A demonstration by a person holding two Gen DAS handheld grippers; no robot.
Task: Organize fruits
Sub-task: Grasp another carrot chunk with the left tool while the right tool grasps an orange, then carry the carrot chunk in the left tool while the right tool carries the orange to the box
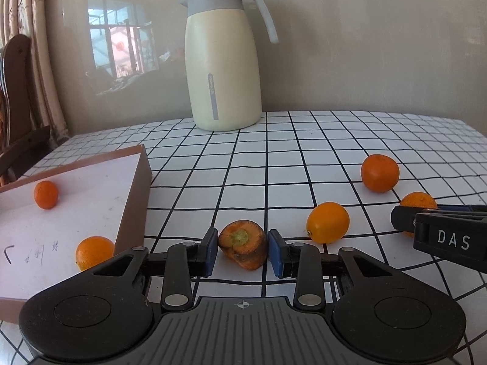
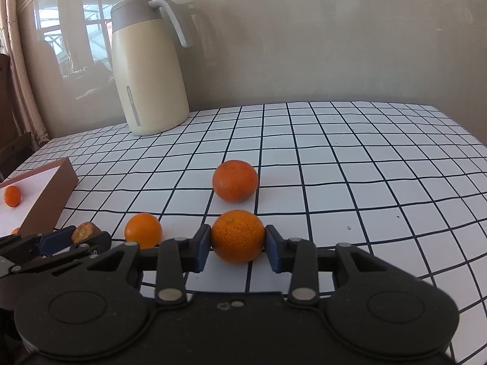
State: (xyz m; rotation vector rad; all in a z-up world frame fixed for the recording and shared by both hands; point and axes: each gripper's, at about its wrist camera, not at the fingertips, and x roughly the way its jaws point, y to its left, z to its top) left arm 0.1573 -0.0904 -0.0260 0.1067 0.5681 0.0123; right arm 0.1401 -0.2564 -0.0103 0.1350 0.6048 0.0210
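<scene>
My left gripper (image 1: 243, 248) is shut on a carrot stub (image 1: 243, 244), both blue pads touching it, low over the checked tablecloth. My right gripper (image 2: 237, 245) is shut on an orange mandarin (image 2: 237, 236); it shows at the right edge of the left wrist view (image 1: 417, 200). A second mandarin (image 2: 235, 180) lies just beyond it. A yellow-orange citrus (image 1: 327, 222) lies between the two grippers. A brown box with a white inside (image 1: 134, 200) at the left holds a small mandarin (image 1: 45, 194) and another orange fruit (image 1: 93, 251).
A tall cream thermos jug (image 1: 223, 60) with a grey lid stands at the back of the table, near the wall. A wooden chair (image 1: 18, 97) and curtains are off the table's left edge. The tablecloth (image 2: 350, 158) stretches right.
</scene>
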